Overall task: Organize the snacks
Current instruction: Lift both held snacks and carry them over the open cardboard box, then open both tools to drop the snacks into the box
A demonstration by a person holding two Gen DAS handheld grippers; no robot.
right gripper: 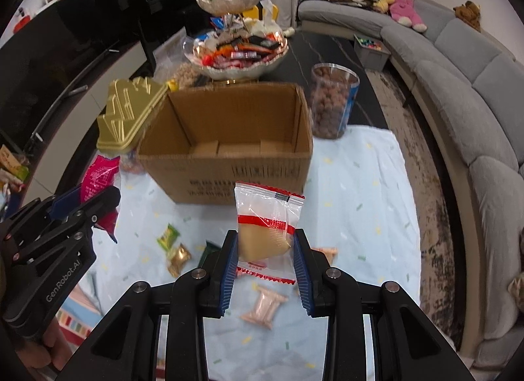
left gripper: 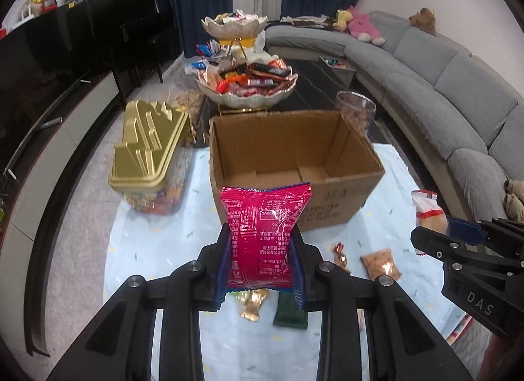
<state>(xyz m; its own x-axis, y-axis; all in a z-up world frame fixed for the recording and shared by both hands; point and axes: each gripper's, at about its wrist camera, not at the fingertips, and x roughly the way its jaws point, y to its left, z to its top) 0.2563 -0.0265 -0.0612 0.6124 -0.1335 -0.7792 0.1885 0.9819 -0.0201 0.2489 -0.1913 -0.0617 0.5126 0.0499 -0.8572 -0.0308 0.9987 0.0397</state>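
Observation:
My left gripper (left gripper: 261, 240) is shut on a pink snack packet (left gripper: 263, 233), held upright above the pale blue cloth. Just beyond it stands an open cardboard box (left gripper: 344, 204) whose inside shows only its bottom flaps. My right gripper (right gripper: 265, 246) is shut on a clear packet with a red stripe and a beige cake inside (right gripper: 267, 227), also lifted off the cloth in front of the same cardboard box (right gripper: 229, 174). In the left wrist view the right gripper (left gripper: 422, 237) shows at the right edge with the clear packet (left gripper: 427, 209). The left gripper (right gripper: 108, 204) with the pink packet (right gripper: 98, 174) appears at the left of the right wrist view.
Loose small snacks lie on the cloth: a gold one (left gripper: 252, 305), a dark green one (left gripper: 290, 314), an orange bag (left gripper: 381, 263), peach packets (right gripper: 265, 307), a green one (right gripper: 168, 236). A gold-lidded jar (left gripper: 147, 148), a clear tub of brown balls (right gripper: 330, 102), a tiered candy bowl (left gripper: 245, 86) and a grey sofa (left gripper: 458, 92) surround the box.

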